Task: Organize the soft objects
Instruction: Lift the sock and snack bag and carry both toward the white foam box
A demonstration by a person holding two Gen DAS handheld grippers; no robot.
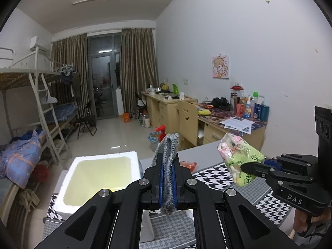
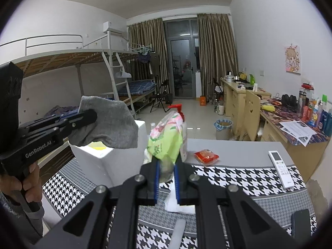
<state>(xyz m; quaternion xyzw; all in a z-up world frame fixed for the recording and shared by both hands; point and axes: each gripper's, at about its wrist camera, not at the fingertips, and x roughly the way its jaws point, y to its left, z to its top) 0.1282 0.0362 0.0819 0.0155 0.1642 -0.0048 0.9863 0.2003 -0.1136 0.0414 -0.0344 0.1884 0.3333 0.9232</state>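
A matt grey knit sock (image 1: 169, 166), coarse in weave, sits between the blue ribbed pads of the matt black plastic left gripper (image 1: 167, 178), its pivots capped with brushed metal. The right gripper (image 2: 166, 178), of the same black plastic, pinches a glossy, crinkled green-and-pink plastic pack (image 2: 166, 143). Beneath lies a woven houndstooth cloth (image 2: 238, 178) on a smooth grey tabletop (image 2: 238, 149), beside a white foam box (image 1: 99, 166), grainy and dull. The red packet (image 2: 206, 156) appears to be shiny film, though it is small.
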